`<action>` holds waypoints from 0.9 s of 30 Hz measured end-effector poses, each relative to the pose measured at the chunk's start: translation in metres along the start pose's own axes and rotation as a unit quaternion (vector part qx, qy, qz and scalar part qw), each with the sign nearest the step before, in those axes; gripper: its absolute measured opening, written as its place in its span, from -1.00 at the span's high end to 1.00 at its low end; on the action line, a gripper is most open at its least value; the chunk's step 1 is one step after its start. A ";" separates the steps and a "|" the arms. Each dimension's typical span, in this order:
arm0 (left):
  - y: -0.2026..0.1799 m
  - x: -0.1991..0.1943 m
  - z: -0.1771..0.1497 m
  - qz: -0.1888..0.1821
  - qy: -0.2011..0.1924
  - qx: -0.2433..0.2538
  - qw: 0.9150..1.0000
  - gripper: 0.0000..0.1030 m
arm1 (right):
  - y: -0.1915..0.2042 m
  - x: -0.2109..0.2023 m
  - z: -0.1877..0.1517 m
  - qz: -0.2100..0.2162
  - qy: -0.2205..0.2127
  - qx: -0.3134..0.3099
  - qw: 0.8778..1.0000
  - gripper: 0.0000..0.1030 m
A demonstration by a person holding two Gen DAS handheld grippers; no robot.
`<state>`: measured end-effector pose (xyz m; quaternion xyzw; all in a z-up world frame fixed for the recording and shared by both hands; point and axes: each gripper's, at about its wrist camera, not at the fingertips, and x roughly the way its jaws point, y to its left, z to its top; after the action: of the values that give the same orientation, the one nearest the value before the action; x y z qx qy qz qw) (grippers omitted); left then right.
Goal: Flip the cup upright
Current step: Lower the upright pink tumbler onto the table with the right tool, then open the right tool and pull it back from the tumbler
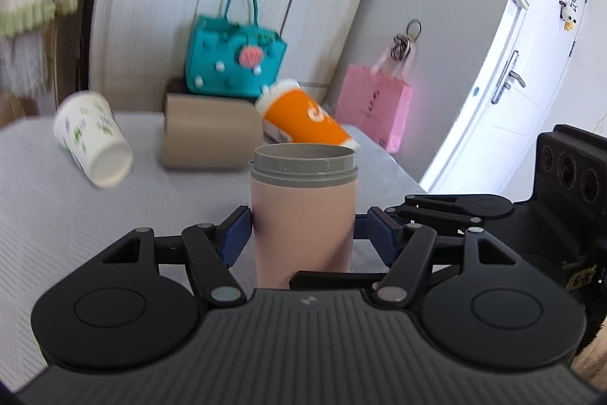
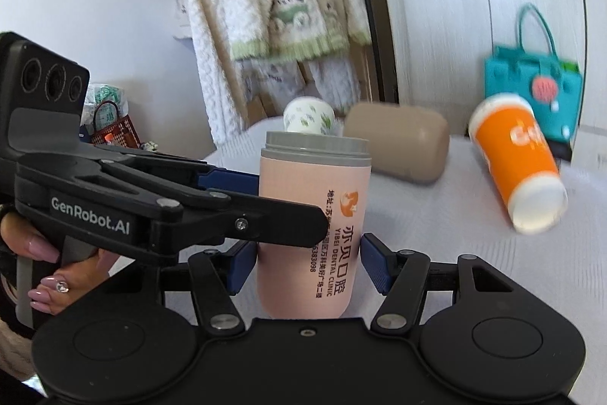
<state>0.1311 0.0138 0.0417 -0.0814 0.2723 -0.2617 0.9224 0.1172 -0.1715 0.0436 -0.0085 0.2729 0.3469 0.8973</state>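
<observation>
pink cup (image 1: 303,215) upright, frame ctr, on bed (image 1: 57,215) | L claw (image 1: 303,234) pads touching its sides, gripping | R claw (image 2: 303,264) spread, not touching | flip looks done; release left

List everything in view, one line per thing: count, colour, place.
pink cup: 1, pink with grey rim, upright on the table, between both grippers' fingers
orange cup: 1, orange and white, tipped over, right of the pink cup
white cup: 1, white with green print, tipped over, far left
tan case: 1, beige, behind the pink cup
teal handbag: 1, teal, by the cabinets
pink gift bag: 1, pink, hanging near the door
fleece jacket: 1, cream and green, hanging
table: 1, pale grey cover
left gripper: 1, black with blue pads, flanking the pink cup
right gripper: 1, black, flanking the pink cup's base
</observation>
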 end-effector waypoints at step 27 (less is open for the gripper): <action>0.003 0.023 -0.012 0.040 -0.039 0.038 0.998 -0.34 | 0.001 0.026 -0.010 -0.071 -0.062 -0.095 0.991 -0.33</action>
<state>0.1425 0.0043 0.0207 -0.0450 0.2293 -0.2320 0.9442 0.1275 -0.1569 0.0222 -0.0913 0.1813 0.3069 0.9298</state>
